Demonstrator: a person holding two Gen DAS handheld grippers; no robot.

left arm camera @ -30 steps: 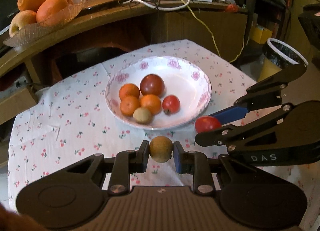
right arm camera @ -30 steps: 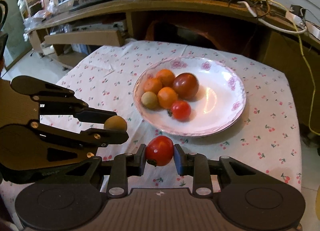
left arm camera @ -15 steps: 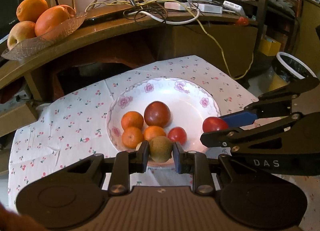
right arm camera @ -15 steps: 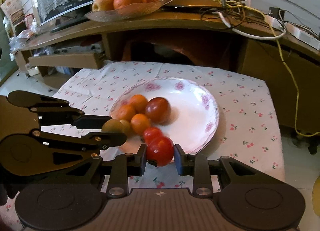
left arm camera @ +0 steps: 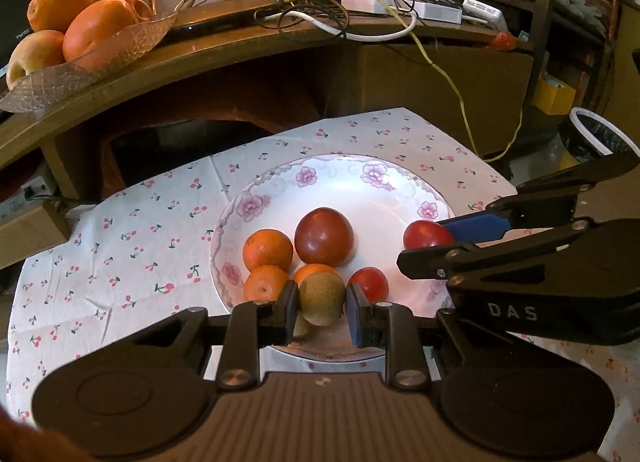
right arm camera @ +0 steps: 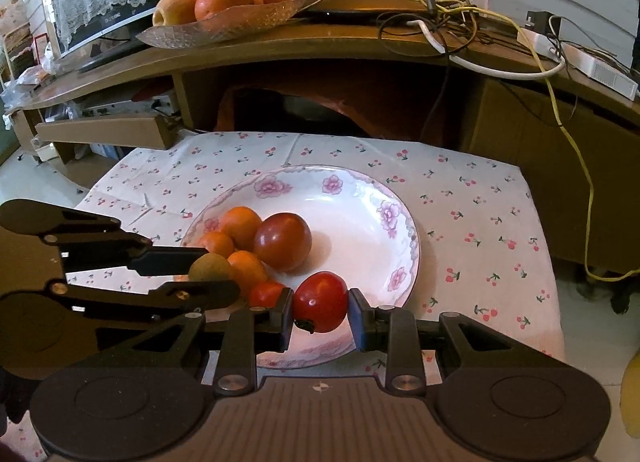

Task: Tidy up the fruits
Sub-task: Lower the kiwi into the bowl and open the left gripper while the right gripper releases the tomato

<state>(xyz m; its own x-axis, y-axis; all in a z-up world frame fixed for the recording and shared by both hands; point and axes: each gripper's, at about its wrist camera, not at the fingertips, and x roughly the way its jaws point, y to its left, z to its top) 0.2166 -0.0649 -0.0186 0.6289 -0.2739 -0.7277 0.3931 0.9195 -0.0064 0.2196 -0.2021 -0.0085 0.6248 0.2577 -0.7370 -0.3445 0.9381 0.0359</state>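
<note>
Fruits are mid-delivery: left tool (left arm camera: 322, 308) grips a brown-green fruit (left arm camera: 322, 300) over the plate (left arm camera: 340, 169) at its 6 o'clock rim (beside the oranges (left arm camera: 267, 250)); right tool (right arm camera: 321, 312) clamps a red tomato (right arm camera: 321, 301) toward 4 o'clock. Next, I judge: lower, release gently.

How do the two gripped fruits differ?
The left gripper holds a dull greenish-brown fruit; the right gripper holds a glossy red tomato. The tomato looks slightly larger and shows a dark stem end; the brown fruit shows none. Both hang over the floral plate, pinched between fingers.
</note>
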